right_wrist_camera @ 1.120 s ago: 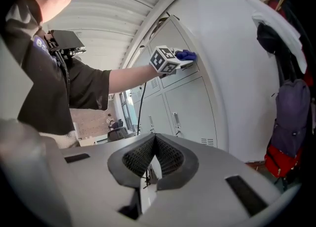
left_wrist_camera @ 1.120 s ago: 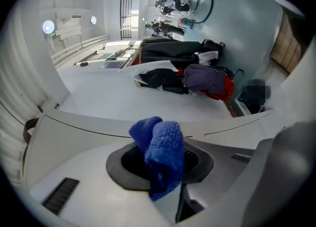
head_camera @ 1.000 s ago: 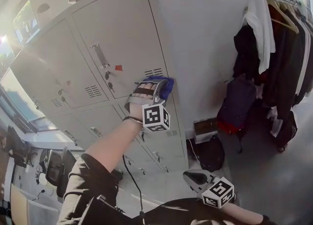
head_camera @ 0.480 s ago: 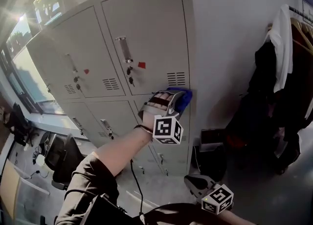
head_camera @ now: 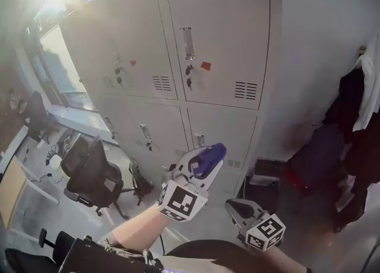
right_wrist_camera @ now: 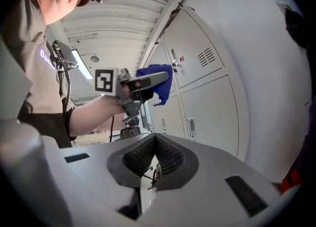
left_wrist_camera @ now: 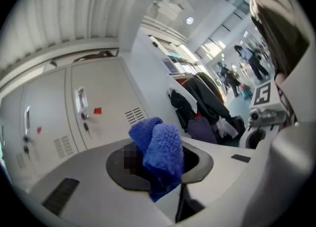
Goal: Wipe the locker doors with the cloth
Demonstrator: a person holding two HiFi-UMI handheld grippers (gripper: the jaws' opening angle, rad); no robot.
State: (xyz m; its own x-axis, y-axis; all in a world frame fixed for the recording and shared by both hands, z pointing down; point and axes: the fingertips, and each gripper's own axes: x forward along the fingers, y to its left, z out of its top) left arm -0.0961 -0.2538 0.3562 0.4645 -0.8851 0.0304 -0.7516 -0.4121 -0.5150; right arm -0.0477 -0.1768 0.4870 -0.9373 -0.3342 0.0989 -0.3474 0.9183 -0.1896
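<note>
lowered from the lockers [head_camera: 221, 46], left gripper [head_camera: 211, 158] clamps cloth [left_wrist_camera: 160, 152].

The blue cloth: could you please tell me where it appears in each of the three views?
Head view: cloth low centre, in the left gripper.
Left gripper view: cloth dead centre, between the jaws.
Right gripper view: cloth upper centre, in front of the lockers.
Shared landmark: the red tag on the lockers.
</note>
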